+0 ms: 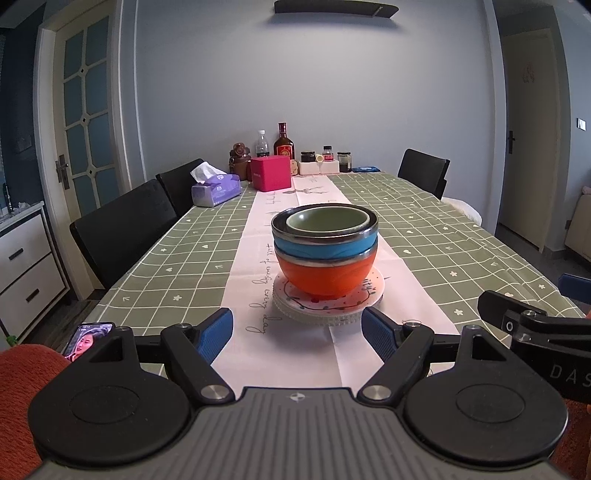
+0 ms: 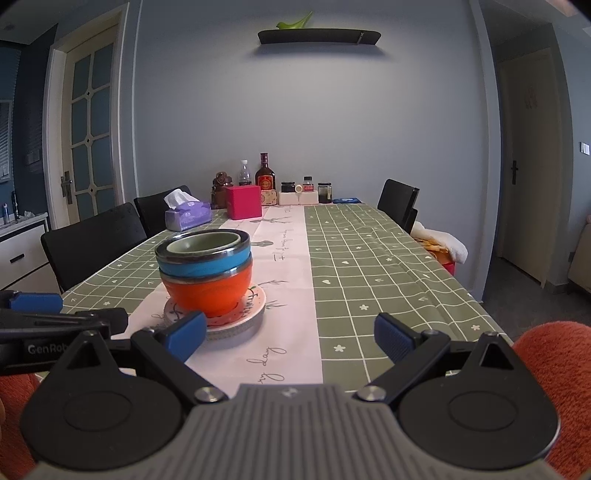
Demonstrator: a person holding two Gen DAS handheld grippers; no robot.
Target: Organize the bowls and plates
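Bowl stack (image 1: 325, 254) on plates (image 1: 328, 310), ahead of wide left jaws, untouched

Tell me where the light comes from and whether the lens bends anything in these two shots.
Left wrist view: the bowl stack's shadow falls toward the camera, so the light sits ahead; the door frame bows outward. Right wrist view: the same bend on the doorway; the wall shelf casts a soft shadow below.

Black tools (image 1: 297, 338) (image 2: 290, 341), blue pads (image 1: 216, 334); orange sleeves (image 2: 554, 369), probably.

Tissue box (image 1: 216, 189), pink box (image 1: 270, 172), possibly 2 bottles (image 1: 283, 142) behind
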